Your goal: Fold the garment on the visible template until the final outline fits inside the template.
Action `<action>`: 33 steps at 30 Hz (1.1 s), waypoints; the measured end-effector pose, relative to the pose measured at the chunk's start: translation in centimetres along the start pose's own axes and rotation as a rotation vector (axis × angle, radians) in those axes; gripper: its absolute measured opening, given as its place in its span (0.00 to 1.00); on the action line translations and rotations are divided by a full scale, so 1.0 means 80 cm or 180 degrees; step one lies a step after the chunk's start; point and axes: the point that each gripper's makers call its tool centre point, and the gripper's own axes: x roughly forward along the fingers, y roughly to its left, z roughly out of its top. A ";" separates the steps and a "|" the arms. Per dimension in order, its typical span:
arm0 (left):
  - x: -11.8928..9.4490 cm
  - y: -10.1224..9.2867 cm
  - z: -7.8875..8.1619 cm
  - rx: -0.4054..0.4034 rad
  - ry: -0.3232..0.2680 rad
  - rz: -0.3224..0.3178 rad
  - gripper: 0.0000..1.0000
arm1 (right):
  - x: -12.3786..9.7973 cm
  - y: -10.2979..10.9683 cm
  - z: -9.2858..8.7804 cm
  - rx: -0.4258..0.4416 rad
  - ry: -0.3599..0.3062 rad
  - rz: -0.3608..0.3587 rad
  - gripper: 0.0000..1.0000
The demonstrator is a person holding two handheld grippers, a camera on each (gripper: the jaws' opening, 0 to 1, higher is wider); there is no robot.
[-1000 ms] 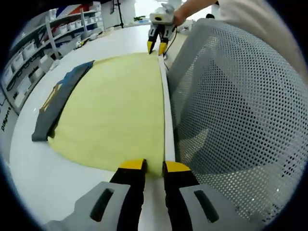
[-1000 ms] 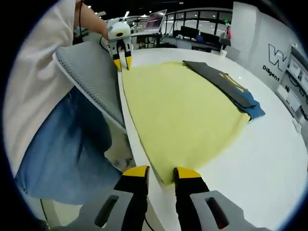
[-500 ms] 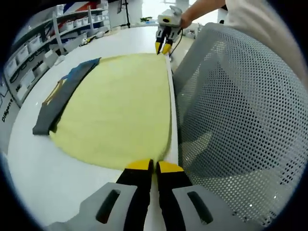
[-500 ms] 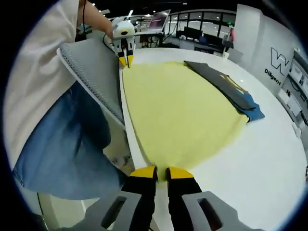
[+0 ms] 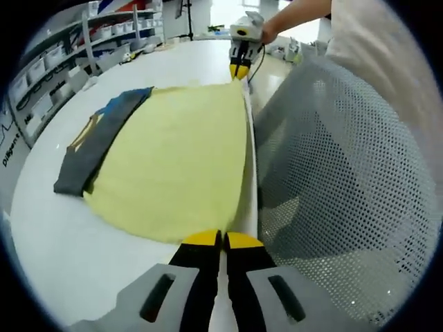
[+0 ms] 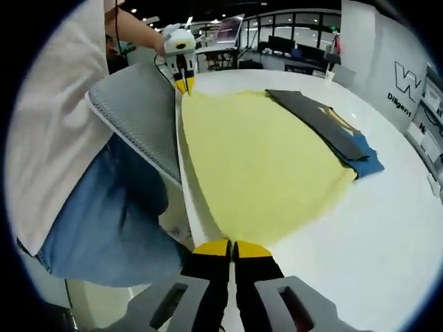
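Note:
A pale yellow garment [image 5: 180, 152] lies spread flat on the white table [image 5: 55, 242], with one long edge along the table's side by the chair. My left gripper [image 5: 223, 238] is shut on the garment's near corner at that edge. My right gripper [image 6: 233, 245] is shut on the opposite corner of the same edge. In the left gripper view the right gripper [image 5: 240, 69] appears far off at the top, pinching the yellow garment. In the right gripper view the left gripper [image 6: 185, 84] shows at the yellow garment's [image 6: 263, 159] far corner.
A dark grey folded cloth [image 5: 90, 149] with blue under it lies along the yellow garment's far side, seen too as the dark cloth [image 6: 325, 128]. A grey mesh chair back [image 5: 339, 180] presses near the table edge. A person in jeans [image 6: 104, 221] stands there. Shelves [image 5: 48, 62] line the wall.
Both grippers stood open around the yellow garment's corners a second ago; their jaws have since closed on the cloth. The yellow edge has drawn slightly taut between them.

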 end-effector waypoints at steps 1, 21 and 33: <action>-0.005 0.004 0.006 -0.0019 -0.0033 0.0018 0.00 | -0.003 -0.001 0.003 0.0014 -0.0007 0.0019 0.00; -0.074 0.121 0.086 -0.0221 -0.0237 0.0191 0.00 | -0.059 -0.118 0.086 0.0070 -0.0232 0.0010 0.00; -0.083 0.226 0.108 -0.0390 -0.0253 0.0390 0.00 | -0.061 -0.234 0.137 0.0019 -0.0270 -0.0330 0.00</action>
